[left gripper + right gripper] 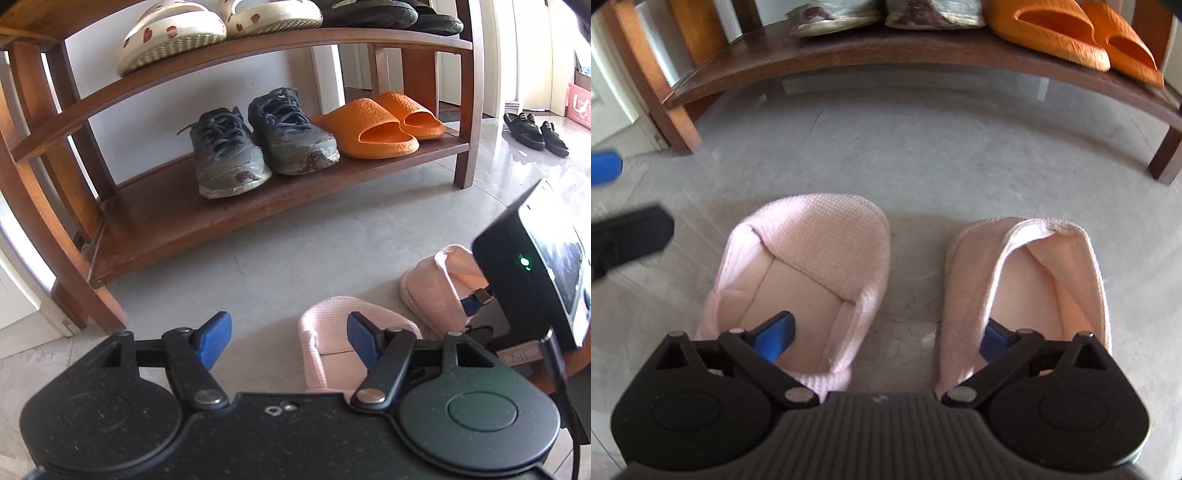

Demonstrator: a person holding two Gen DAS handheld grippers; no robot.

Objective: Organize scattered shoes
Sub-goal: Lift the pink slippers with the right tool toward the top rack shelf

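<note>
Pink slippers (809,280) sit paired low in frame before our rack (923,51), so both right tongs (882,338) and left tongs (288,338) gape wide, empty.

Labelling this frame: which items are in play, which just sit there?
In play:
- two pink slippers on floor
- wooden shoe rack
- black sandals on floor, possibly next

Already shelved:
- grey sneakers
- orange slides
- white clogs
</note>
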